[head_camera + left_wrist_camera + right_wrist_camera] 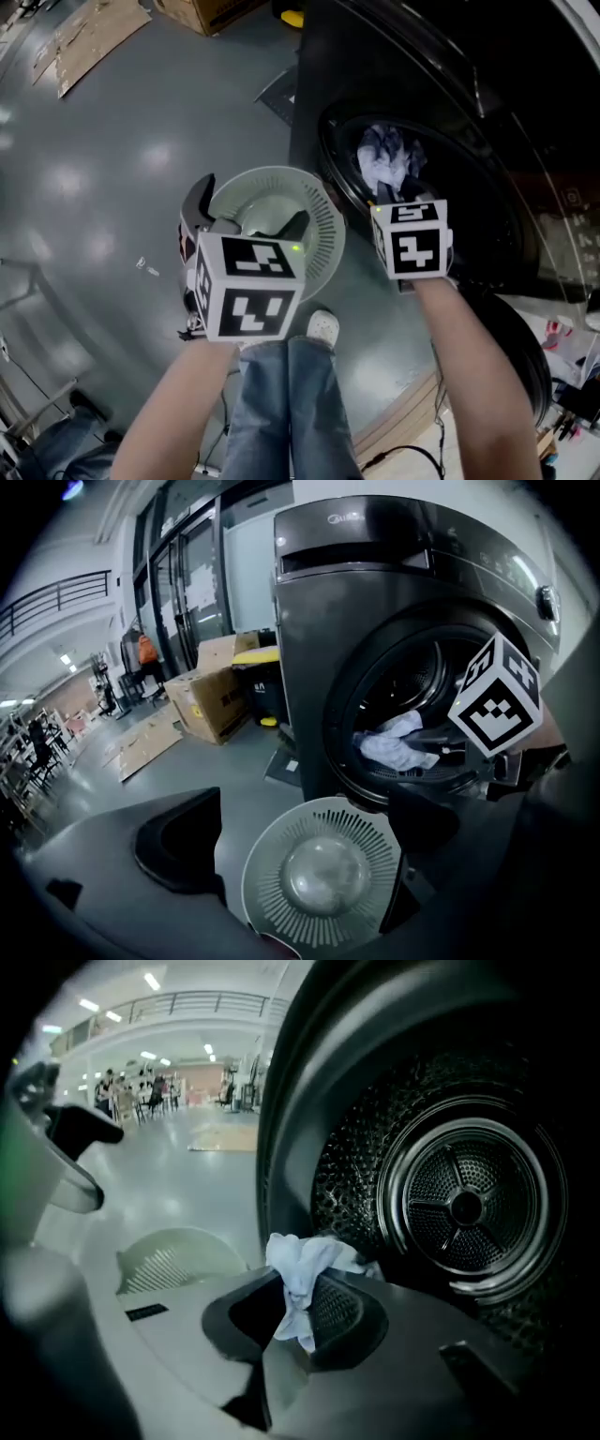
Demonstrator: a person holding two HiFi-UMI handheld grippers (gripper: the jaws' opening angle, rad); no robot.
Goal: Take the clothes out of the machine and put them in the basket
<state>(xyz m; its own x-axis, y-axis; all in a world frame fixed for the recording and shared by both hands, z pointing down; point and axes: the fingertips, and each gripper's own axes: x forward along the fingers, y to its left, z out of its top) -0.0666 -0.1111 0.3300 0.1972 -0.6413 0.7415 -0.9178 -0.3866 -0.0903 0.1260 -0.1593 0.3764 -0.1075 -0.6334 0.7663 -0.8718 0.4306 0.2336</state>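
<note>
**A:** Where's the pale cloth point(300, 1274)?

**B:** At the lower rim of the machine's point(375, 602) door opening, bunched up. Its long axis runs along the right gripper's point(292, 1330) jaws, crumpled end pointing past the tips toward the drum point(469, 1204).

**A:** Held?

**B:** Yes — jaws nearly together, pinching its narrow tail. One garment or several, I can't say.

**A:** And the left gripper point(302, 832)?

**B:** Jaws wide apart, nothing between them — above the round slotted basket point(281, 892) on the floor point(112, 169), just before the machine.
</note>
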